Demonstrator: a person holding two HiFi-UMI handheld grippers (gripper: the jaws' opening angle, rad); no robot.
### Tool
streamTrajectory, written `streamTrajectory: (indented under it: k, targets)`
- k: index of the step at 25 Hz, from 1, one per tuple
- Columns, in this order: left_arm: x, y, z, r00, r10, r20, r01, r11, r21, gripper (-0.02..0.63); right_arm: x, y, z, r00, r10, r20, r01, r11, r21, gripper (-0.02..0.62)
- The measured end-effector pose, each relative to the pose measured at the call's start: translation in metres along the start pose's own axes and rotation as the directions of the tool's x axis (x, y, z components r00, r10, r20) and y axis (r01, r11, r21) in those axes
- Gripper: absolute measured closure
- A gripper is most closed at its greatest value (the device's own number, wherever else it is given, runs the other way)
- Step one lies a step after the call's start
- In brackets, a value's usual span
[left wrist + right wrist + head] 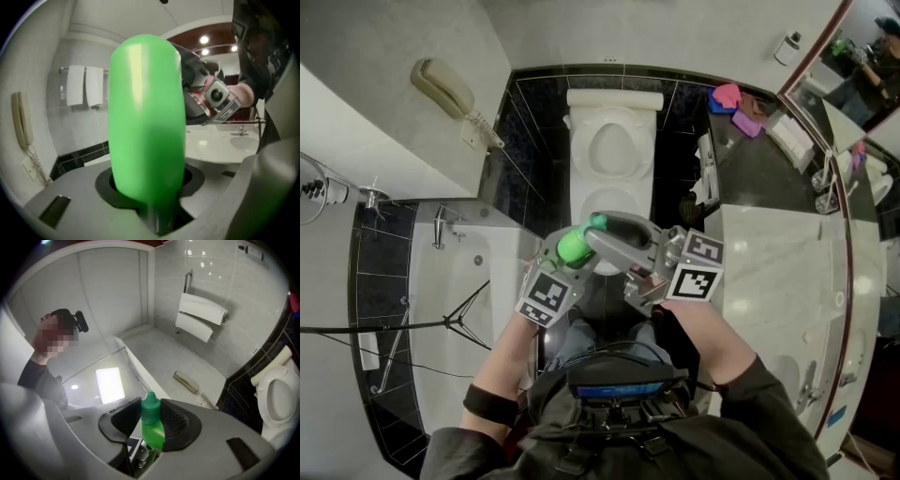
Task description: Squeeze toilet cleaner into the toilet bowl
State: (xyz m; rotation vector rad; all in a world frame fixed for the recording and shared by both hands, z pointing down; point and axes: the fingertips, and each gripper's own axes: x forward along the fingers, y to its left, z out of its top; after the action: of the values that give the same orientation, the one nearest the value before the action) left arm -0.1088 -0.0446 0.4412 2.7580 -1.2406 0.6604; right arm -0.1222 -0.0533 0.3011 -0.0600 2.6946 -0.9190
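Note:
A green toilet cleaner bottle [574, 247] is held in the air just in front of the white toilet bowl [612, 150], whose lid stands up. My left gripper [565, 255] is shut on the bottle's body [145, 122], which fills the left gripper view. My right gripper [605, 230] comes in from the right and its pads [176, 423] close on the darker green cap [151, 408] at the bottle's top. In the right gripper view the toilet bowl [277, 397] shows at the right edge.
A wall telephone [445, 89] hangs at upper left over a bathtub [441, 281]. A marble counter [778, 272] with a sink runs along the right under a mirror. Folded towels [199, 317] hang on a rack. Pink and purple items [733, 103] lie right of the toilet.

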Motion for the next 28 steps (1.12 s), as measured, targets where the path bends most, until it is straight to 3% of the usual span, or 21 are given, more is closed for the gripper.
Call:
streamTrajectory:
  k: [5, 13, 20, 25, 28]
  targets:
    - [-0.008, -0.035, 0.004, 0.972, -0.230, 0.040, 0.232, 0.971, -0.065, 0.413, -0.004, 0.014, -0.001, 0.994, 0.103, -0.021, -0.105, 0.990, -0.096, 0.457]
    - [-0.019, -0.057, 0.009, 0.917, -0.395, 0.051, 0.397, 0.917, -0.031, 0.414, -0.014, 0.032, -0.002, 0.975, 0.221, -0.019, -0.220, 0.958, -0.184, 0.457]
    - [-0.023, -0.066, 0.010, 0.891, -0.451, 0.052, 0.453, 0.891, -0.033, 0.414, -0.017, 0.038, -0.005, 0.964, 0.264, -0.039, -0.265, 0.932, -0.245, 0.457]
    - [-0.021, -0.065, 0.010, 0.896, -0.441, 0.055, 0.443, 0.896, -0.022, 0.414, -0.018, 0.035, -0.002, 0.965, 0.261, -0.004, -0.256, 0.943, -0.213, 0.446]
    - [-0.021, -0.064, 0.010, 0.896, -0.440, 0.054, 0.442, 0.897, -0.018, 0.414, -0.018, 0.035, -0.001, 0.966, 0.259, -0.003, -0.254, 0.945, -0.204, 0.364]
